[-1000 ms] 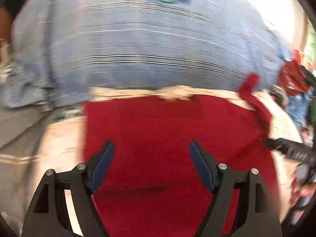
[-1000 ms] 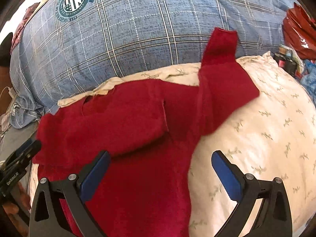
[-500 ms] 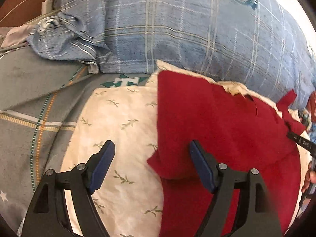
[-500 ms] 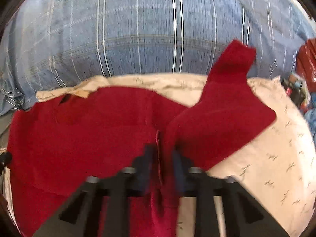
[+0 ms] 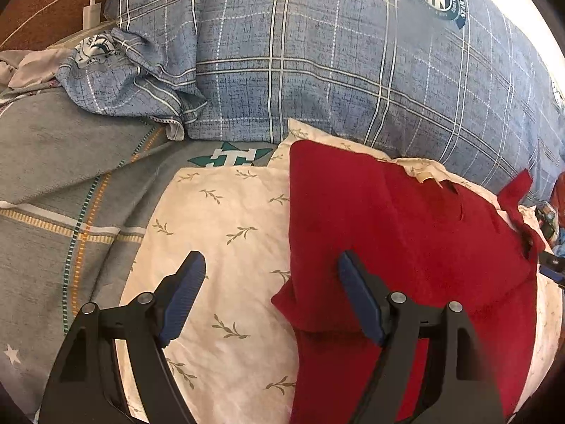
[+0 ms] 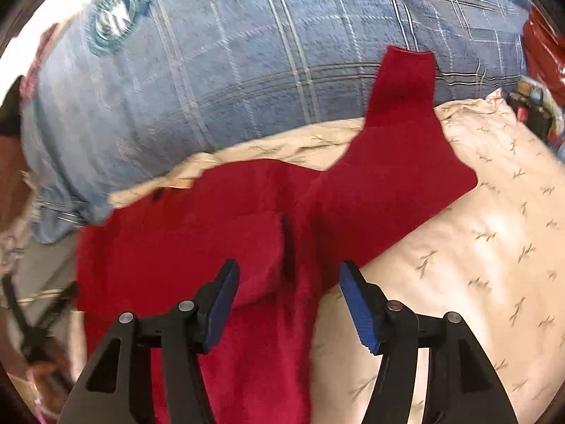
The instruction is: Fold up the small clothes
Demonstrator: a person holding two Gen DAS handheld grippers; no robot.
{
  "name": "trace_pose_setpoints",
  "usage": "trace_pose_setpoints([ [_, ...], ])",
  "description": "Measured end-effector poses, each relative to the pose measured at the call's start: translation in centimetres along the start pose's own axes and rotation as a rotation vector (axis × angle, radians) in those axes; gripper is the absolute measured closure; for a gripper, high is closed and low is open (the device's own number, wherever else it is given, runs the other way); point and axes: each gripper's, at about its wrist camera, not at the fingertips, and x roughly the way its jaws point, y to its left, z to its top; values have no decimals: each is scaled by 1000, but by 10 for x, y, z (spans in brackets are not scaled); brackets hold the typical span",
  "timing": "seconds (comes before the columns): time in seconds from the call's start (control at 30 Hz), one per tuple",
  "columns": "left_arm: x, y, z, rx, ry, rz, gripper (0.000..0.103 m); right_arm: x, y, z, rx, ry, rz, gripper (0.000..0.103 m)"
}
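Note:
A small red sweater (image 5: 406, 233) lies on a cream leaf-print pillow (image 5: 226, 233). Its left sleeve is folded in over the body, its right sleeve (image 6: 399, 134) stretches out up to the right. My left gripper (image 5: 272, 296) is open and empty, above the sweater's left edge; its right finger is over the folded part. My right gripper (image 6: 287, 300) is open and empty, above the folded sleeve's cuff (image 6: 279, 247) and the body's right edge. The right gripper's tip (image 5: 551, 268) shows at the far right of the left wrist view.
A big blue plaid pillow (image 5: 317, 63) stands behind the cream one. A grey striped bedspread (image 5: 53, 176) lies to the left, with a white charger (image 5: 91, 14) beyond it. Red cloth and small items (image 6: 536, 56) lie at the far right.
The right gripper shut on the sweater half a second ago and has now opened and pulled back. The left gripper swung left to the sweater's left edge and has stayed open.

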Motion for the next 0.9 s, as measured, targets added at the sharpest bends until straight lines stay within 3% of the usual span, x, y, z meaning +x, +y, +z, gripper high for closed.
trace_pose_setpoints([
  [0.17, -1, 0, 1, -11, -7, -2, 25, 0, 24, -18, 10, 65, 178, 44],
  [0.27, -2, 1, 0, -4, -8, 5, 25, 20, 33, -25, 9, 103, 142, 44],
  [0.37, -4, 5, 1, -17, -12, 8, 25, 47, 23, -23, 105, 78, 87, 47],
  [0.4, -5, 8, 1, -26, -16, 12, 25, 53, 21, -19, 118, 62, 86, 52],
  [0.43, -7, 10, 2, -33, -20, 15, 25, 55, 23, -15, 115, 31, 68, 70],
  [0.47, -9, 13, 3, -42, -25, 20, 25, 57, 26, -10, 99, 19, 46, 98],
  [0.53, -11, 16, 5, -52, -30, 26, 25, 57, 37, 0, 61, 7, 66, 98],
  [0.63, -15, 21, 9, -61, -47, 35, 25, 34, 47, 14, -6, -94, 52, 98],
  [0.7, -14, 21, 11, -61, -55, 34, 25, 19, 51, 16, -41, -176, -10, 98],
  [0.77, -10, 18, 12, -55, -47, 31, 25, 24, 48, 18, -72, -198, -104, 98],
  [0.8, -5, 15, 11, -48, -37, 26, 25, 31, 45, 18, -73, -184, -145, 98],
  [0.9, 6, 3, 7, -9, -8, 21, 25, 61, 32, 15, -42, -23, -166, 90],
])
